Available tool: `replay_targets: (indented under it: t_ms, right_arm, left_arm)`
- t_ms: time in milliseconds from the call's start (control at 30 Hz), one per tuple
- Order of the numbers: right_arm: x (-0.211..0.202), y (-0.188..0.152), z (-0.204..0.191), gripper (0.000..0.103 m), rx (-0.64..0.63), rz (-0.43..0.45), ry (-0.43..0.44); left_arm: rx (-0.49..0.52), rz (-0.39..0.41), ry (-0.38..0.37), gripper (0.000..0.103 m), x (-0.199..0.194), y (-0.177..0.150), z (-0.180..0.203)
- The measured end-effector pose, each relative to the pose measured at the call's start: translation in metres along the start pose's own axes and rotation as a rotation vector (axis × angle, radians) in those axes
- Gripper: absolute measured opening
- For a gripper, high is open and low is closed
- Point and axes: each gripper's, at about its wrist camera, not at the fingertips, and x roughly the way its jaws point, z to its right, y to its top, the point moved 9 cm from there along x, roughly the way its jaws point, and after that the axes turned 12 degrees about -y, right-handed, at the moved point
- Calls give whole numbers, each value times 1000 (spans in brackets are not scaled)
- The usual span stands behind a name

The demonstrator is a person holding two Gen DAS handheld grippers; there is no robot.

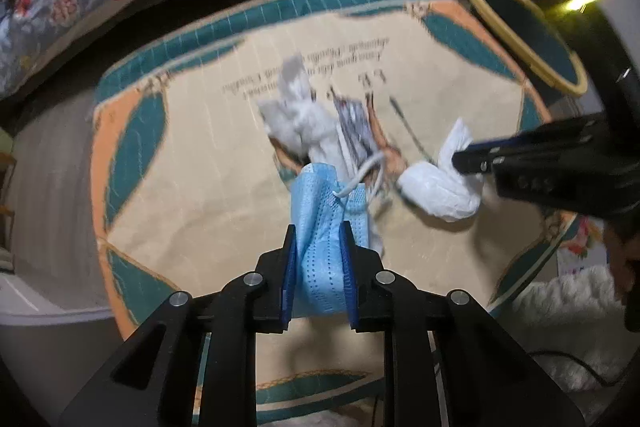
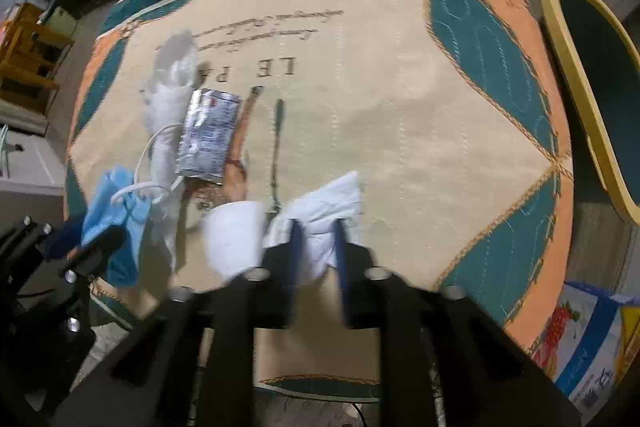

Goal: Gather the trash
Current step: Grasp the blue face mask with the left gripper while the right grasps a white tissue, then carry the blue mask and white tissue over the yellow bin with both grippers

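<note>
- Left gripper is clamped on the blue face mask, which lies on the printed mat just beside the silver foil packet.
- Right gripper pinches a crumpled white tissue right of that packet.
- Yellow-rimmed bin stands off the mat's right edge, well apart from the packet.

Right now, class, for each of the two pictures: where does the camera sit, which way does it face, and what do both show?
Left wrist: on the left gripper, facing steeply down at the quilted mat; its fingers pinch a blue face mask; a fluffy white sleeve shows.
Right wrist: on the right gripper, facing down; fingers clamp a white crumpled tissue.
Shared: mat, mask, tissue, foil packet, yellow-rimmed bin, each other's gripper.
</note>
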Motion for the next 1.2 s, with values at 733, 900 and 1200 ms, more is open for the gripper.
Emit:
replay_targets:
  t_ms: [733, 900, 1200]
  right_arm:
    - [-82, 39, 44, 0, 143, 234, 75]
    - [-114, 53, 62, 0, 156, 319, 71]
    - [-165, 65, 108, 0, 196, 457, 60]
  left_arm:
    - [26, 312, 2, 21, -79, 71, 12]
    - [25, 335, -8, 21, -83, 84, 16]
    - [70, 353, -44, 21, -77, 109, 51]
